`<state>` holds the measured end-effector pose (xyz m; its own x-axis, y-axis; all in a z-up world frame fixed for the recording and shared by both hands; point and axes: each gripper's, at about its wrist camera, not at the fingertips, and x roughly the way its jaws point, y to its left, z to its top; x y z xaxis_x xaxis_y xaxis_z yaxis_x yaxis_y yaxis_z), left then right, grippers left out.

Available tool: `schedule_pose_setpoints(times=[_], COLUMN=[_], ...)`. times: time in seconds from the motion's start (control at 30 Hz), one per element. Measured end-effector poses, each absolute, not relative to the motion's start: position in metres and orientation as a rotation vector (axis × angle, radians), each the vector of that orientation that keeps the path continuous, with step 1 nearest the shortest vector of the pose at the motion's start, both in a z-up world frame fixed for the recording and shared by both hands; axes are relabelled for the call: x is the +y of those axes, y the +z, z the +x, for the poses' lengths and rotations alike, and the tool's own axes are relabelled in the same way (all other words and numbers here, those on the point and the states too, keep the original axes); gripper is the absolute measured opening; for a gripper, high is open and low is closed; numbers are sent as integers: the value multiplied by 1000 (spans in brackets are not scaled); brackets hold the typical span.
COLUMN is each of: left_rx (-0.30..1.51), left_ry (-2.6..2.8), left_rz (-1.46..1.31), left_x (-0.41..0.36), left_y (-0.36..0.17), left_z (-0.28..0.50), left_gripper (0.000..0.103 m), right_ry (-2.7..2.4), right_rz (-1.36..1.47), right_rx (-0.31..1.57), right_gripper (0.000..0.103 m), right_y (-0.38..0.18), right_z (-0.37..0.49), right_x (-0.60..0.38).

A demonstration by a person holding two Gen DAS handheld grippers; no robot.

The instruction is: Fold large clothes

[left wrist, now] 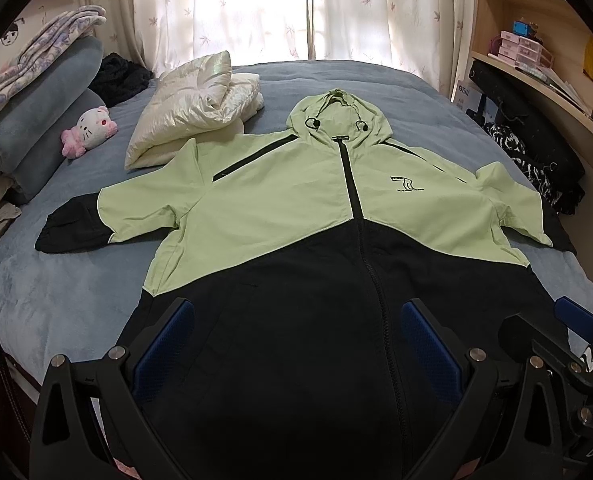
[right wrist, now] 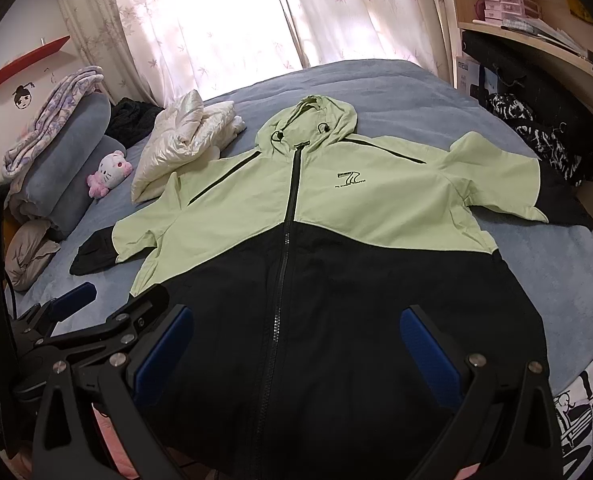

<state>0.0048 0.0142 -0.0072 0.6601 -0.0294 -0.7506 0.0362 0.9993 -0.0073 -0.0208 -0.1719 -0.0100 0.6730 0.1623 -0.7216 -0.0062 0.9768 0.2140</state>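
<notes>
Zero folds so far: jacket (left wrist: 296,208) spread flat on bed (left wrist: 56,300), zipped, sleeves out. Left claw (left wrist: 296,344) and right claw (right wrist: 296,344) spread wide, pinching nothing.

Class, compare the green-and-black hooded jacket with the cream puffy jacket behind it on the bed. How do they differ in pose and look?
1. The hooded jacket lies spread flat, sleeves out; the cream puffy jacket sits folded in a bundle.
2. The hooded jacket is two-toned, green above and black below; the cream puffy jacket is one pale, shiny colour.
Both rest on the blue bed.
</notes>
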Motion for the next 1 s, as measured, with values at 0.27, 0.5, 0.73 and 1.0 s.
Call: schedule_pose_setpoints(times=[0.27,0.5,0.73,1.0], left_rx=[859,850,832,771], left_ry=[-37,-56,-48,-144], left_rz=[10,-2,6,95], left_x=[14,12,7,-17], left_y=[-11,-6,6,31], left_z=[7,17,29,36], left_gripper=[102,102,102,102], right_ry=[102,116,112,80], right_rz=[220,262,288,241], right_rx=[848,876,854,781], right_gripper=[103,103,103,103], right_y=[-13,-14,3,41], right_z=[-18,-6,7,12], right_x=[-175,-181,-185,-184])
